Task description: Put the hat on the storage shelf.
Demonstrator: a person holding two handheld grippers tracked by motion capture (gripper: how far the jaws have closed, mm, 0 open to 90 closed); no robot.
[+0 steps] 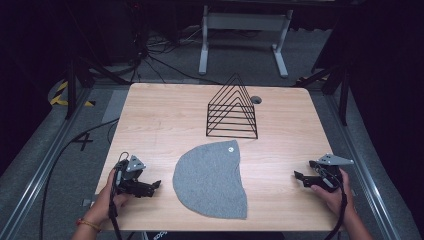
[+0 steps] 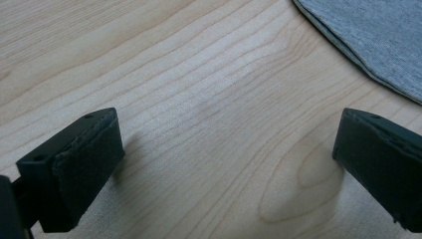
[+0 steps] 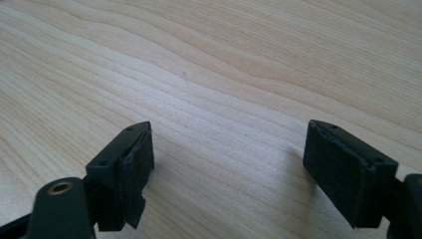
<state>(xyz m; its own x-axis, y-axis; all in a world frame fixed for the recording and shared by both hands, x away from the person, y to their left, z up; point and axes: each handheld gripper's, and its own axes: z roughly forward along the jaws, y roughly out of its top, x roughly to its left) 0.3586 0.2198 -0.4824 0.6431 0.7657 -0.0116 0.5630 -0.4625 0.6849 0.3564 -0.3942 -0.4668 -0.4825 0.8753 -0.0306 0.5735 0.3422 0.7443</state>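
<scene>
A grey knitted cap (image 1: 212,179) lies flat in the front middle of the wooden table (image 1: 165,115), with a small round tag near its top. Its edge (image 2: 368,40) reaches into the upper right of the left gripper view. My left gripper (image 1: 156,186) rests on the table left of the cap, open, with bare wood between its jaws (image 2: 229,164). On the cap's other side, my right gripper (image 1: 299,177) rests near the table's right edge, open over bare wood (image 3: 226,169). Each gripper is held by a hand.
A black wire rack (image 1: 232,107) shaped like a triangle stands behind the cap at the back middle. A small round hole (image 1: 256,99) sits in the tabletop beside it. Cables and a white table frame (image 1: 245,35) lie on the floor beyond.
</scene>
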